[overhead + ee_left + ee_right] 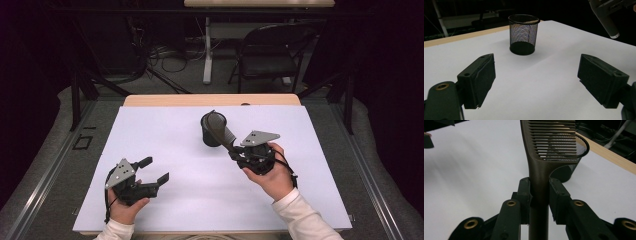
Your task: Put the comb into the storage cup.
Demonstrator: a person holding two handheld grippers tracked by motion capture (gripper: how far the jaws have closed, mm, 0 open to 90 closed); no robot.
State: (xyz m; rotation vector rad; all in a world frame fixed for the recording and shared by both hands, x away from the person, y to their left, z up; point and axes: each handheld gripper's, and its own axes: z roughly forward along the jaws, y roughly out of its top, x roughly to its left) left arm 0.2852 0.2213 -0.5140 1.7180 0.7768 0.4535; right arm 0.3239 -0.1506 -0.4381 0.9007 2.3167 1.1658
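Writing: none readable on the comb or the mesh cup.
Left hand-held gripper: jaws wide apart, holding nothing, low over the table, well left of the mesh cup.
Comb: toothed head right over the cup's rim, handle slanting back.
Right hand-held gripper: jaws narrow, clamped on the comb's handle, just right of the cup.

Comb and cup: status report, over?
Right gripper shut on comb, over mesh cup. Left gripper open, idle on the table. Nothing in the way.
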